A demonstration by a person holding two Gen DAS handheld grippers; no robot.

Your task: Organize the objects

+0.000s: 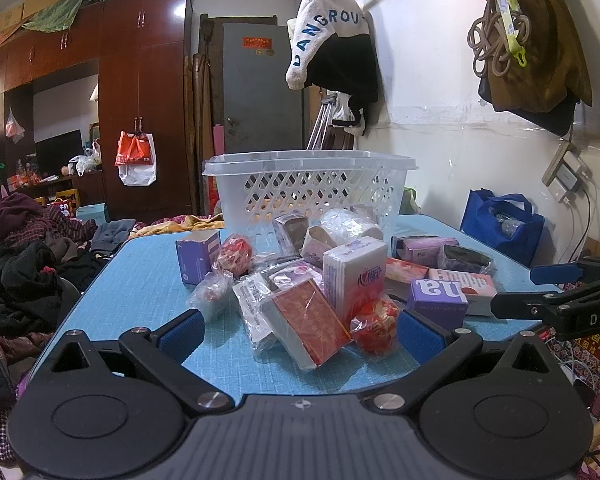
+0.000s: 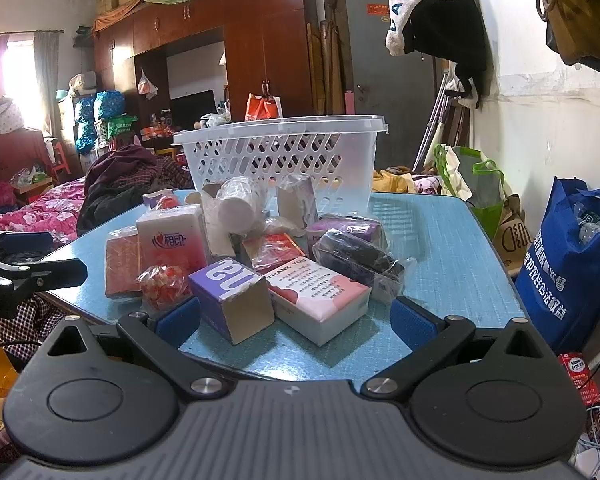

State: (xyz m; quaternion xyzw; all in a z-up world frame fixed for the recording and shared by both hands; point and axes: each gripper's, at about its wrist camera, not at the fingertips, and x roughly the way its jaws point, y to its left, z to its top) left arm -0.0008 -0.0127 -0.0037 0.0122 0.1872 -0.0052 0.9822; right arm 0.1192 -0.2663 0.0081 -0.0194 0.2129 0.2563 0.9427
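Standing at the far side of a blue table (image 1: 140,280), a white lattice basket (image 1: 308,188) holds nothing that can be made out through its holes. Heaped in front of it, nearer the viewer: a white tissue pack (image 1: 354,276), a red box in clear wrap (image 1: 310,322), a purple carton (image 2: 232,300), a pink "THANK YOU" box (image 2: 320,300), and red wrapped sweets (image 2: 164,286). Left gripper (image 1: 300,332) and right gripper (image 2: 294,322) hover at the near edge, jaws spread wide, gripping nothing.
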